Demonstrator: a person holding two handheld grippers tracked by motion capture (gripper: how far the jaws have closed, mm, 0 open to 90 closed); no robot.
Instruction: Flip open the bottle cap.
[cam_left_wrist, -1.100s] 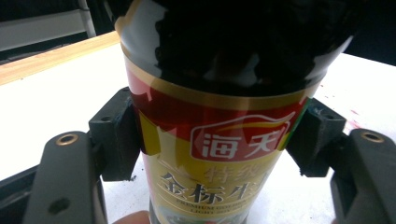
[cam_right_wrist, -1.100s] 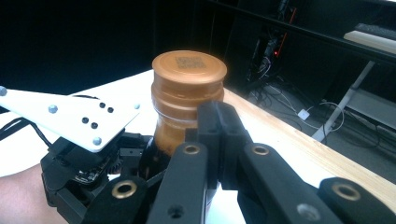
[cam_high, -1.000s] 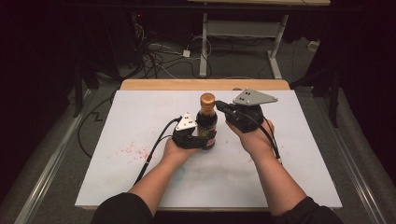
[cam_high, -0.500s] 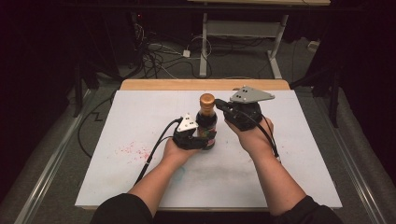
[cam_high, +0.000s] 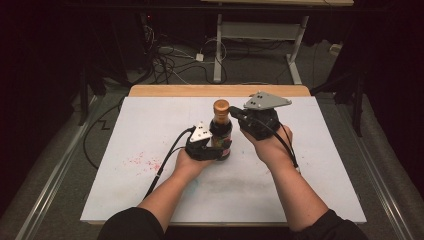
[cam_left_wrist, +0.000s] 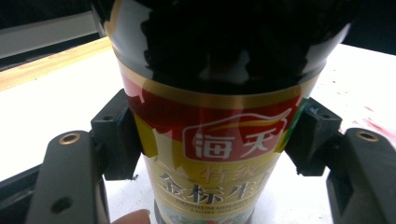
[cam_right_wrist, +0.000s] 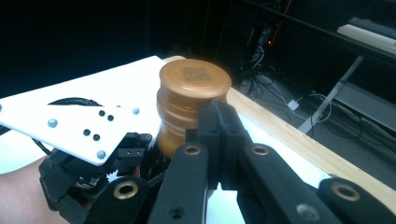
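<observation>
Left claw (cam_high: 220, 150): clenched on the lower body of the dark glass sauce bottle with a red-and-gold label (cam_high: 221, 134); in the left gripper view the two black pads pressed the label from either side, one pad (cam_left_wrist: 116, 135) at each flank.
Right claw (cam_high: 234, 113): jaws drawn together with nothing between them, tip touching or just beside the bottle's neck under the ribbed bronze plastic cap (cam_right_wrist: 194, 95); whether it actually pressed the cap could not be told.
Bottle's place: upright on the white-covered worktop (cam_high: 320, 165), near its middle, between the two hands and slightly toward the far wooden edge.
Cap: on the bottle, seated square, printed code on top facing up; no gap visible under it.
Done so far: the bottle was steadied, the bracing grip looked firm, and the second claw was brought up to the top of the bottle.
Left to do: judging by the pose, the work in hand was opening the bottle, and the cap was not yet gripped; the right claw would need to spread, straddle the cap, close and twist.
Progress: early, set-up finished and the main step not begun.
Other marks: faint red specks (cam_high: 145, 161) on the worktop's cover to the left of the left hand, well apart from the bottle.
</observation>
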